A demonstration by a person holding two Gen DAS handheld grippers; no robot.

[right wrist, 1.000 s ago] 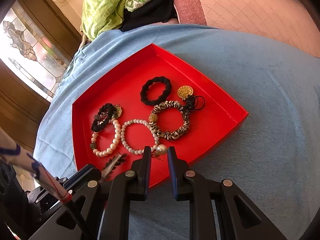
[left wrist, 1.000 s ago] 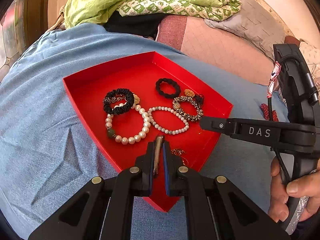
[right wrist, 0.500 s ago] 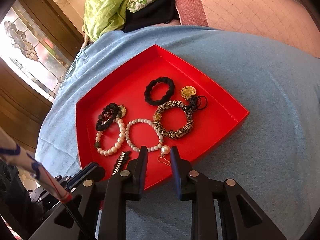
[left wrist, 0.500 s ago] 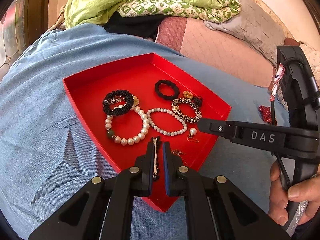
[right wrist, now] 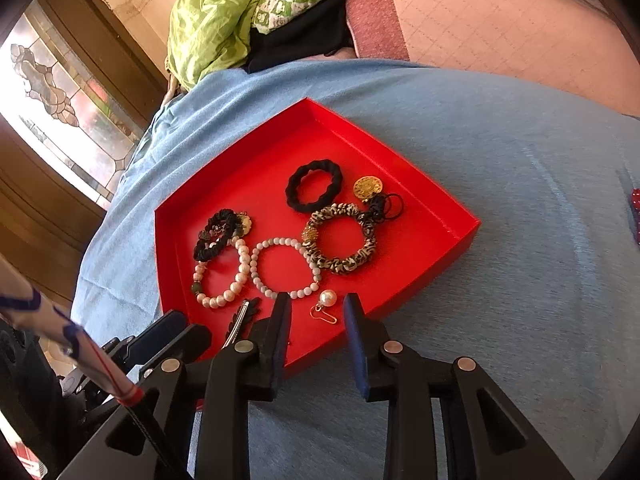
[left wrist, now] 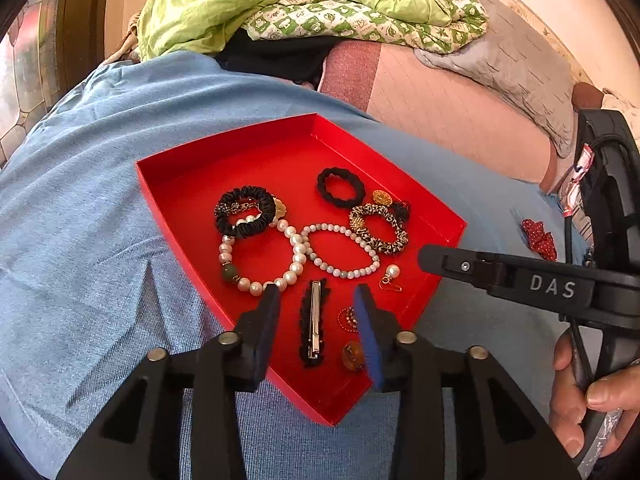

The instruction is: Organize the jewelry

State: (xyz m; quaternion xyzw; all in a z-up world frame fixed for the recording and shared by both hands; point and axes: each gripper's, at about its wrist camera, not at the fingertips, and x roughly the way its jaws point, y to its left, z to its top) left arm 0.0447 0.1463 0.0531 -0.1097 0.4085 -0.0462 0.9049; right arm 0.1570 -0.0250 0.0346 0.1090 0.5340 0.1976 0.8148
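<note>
Red tray [left wrist: 192,184] sits on the blue cloth [left wrist: 100,208], and inside it we see the black hair clip [left wrist: 313,322] lying flat on the tray floor, metal bar up, right between the two fingers of our left gripper [left wrist: 316,312] but not touching either of them. The left jaws are spread apart and hold nothing. Just to the right of the clip, near the blue pad of the right-side finger, there is a small red-gold earring [left wrist: 348,318] and an amber bead [left wrist: 352,356]. Our right gripper [right wrist: 314,316] is also released, w/ its fingers wide, and the pearl earring [right wrist: 326,306] with gold hook lies on the tray btw. its tips, apart from both. In the left wrist view the right gripper comes in from the right side, low over the tray edge, and the right hand [left wrist: 584,396] is wrapped around its handle. Further in the tray: big pearl bracelet [left wrist: 260,256] touching a black scrunchie [left wrist: 244,216], small bead bracelet [left wrist: 340,250] beside it, a zebra-pattern scrunchie [left wrist: 380,228], a black hair tie [left wrist: 340,186] and a gold round piece [right wrist: 368,188]. Behind the cloth we see a green blanket [left wrist: 248,4]. A red dotted item [left wrist: 540,236] lies on the cloth, outside the tray.
</note>
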